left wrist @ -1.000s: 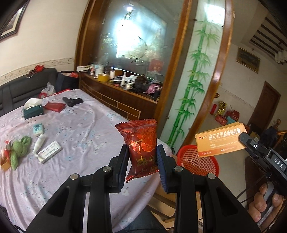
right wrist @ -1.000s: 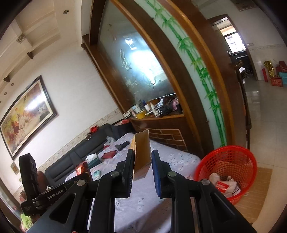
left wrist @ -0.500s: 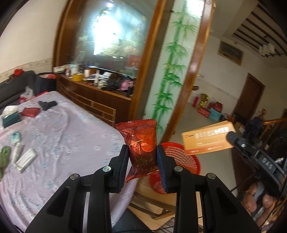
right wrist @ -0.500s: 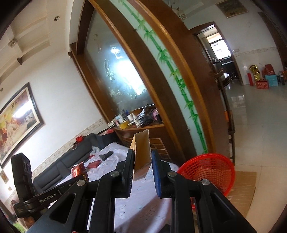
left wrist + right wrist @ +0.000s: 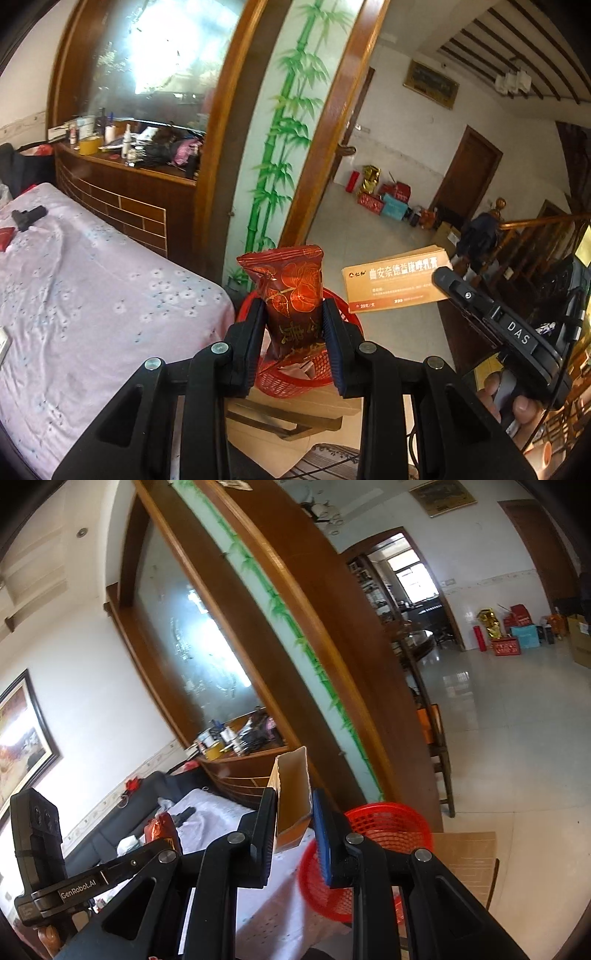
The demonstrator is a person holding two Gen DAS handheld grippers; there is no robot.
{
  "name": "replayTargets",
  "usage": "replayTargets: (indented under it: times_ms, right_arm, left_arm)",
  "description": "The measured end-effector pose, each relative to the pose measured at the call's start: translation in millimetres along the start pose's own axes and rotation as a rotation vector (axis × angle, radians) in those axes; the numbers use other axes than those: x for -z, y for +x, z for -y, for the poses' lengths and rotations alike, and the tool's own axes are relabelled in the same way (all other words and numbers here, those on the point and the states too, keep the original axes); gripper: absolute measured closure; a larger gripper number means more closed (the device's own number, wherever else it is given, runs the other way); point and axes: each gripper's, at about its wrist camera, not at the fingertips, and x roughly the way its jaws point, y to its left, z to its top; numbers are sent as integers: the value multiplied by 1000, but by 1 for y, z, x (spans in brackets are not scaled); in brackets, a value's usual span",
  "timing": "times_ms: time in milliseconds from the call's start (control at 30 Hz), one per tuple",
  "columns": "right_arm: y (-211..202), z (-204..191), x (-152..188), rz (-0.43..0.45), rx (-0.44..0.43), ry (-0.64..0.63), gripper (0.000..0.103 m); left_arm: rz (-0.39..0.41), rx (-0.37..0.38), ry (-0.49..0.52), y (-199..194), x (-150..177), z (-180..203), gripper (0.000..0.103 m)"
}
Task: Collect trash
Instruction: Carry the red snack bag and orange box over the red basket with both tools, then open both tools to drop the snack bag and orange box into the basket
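Swung off the lilac-clothed table (image 5: pixel 92 295) since a second ago, now hanging above the red mesh basket (image 5: pixel 295 376).

Below, on a cardboard sheet (image 5: pixel 465 853): basket, some scraps already inside. Clamped in the left gripper (image 5: pixel 293 332): red snack wrapper (image 5: pixel 291 291), over the basket. Pinched end-on in the right gripper (image 5: pixel 293 830): flattened orange carton (image 5: pixel 395 280), out near the rim. Risk: light, flat pieces fluttering past the rim if released while swinging.
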Motion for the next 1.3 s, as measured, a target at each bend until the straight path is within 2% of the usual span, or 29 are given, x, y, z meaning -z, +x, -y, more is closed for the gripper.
replayTargets:
  times_ms: [200,400,733,967,1033,1100,1133,1167,1200,1233,1300]
  right_arm:
    - [5,25,-2,-1,53,30,82]
    - [16,50,0,-30,87,76,82]
    - [44,70,5,-77,94,113,82]
    - [77,86,14,-129,122,148,81]
    - [83,90,18,-144,122,158,80]
    - [94,95,22,-168,117,180,77]
    - [96,97,23,-177,108,192,77]
    - [100,101,24,-188,87,216,68]
    - [102,103,25,-191,77,232,62]
    - [101,103,25,-189,76,239,51]
    - [98,97,22,-180,84,225,49]
  left_arm:
    - [-36,37,15,39,-1,8,73]
    - [-90,35,24,71,6,9,73]
    - [-180,91,11,121,15,4,73]
    - [-250,87,-20,158,27,-12,73]
    - [-252,79,-31,164,29,-16,69]
    - [-264,68,-41,167,32,-20,47]
    - [-259,66,-50,165,33,-22,42]
    - [-245,65,-51,161,33,-23,38]
    - [-233,63,-46,157,32,-24,37]
    - [-219,52,-35,149,31,-24,37]
    - [-189,19,-22,130,31,-26,36]
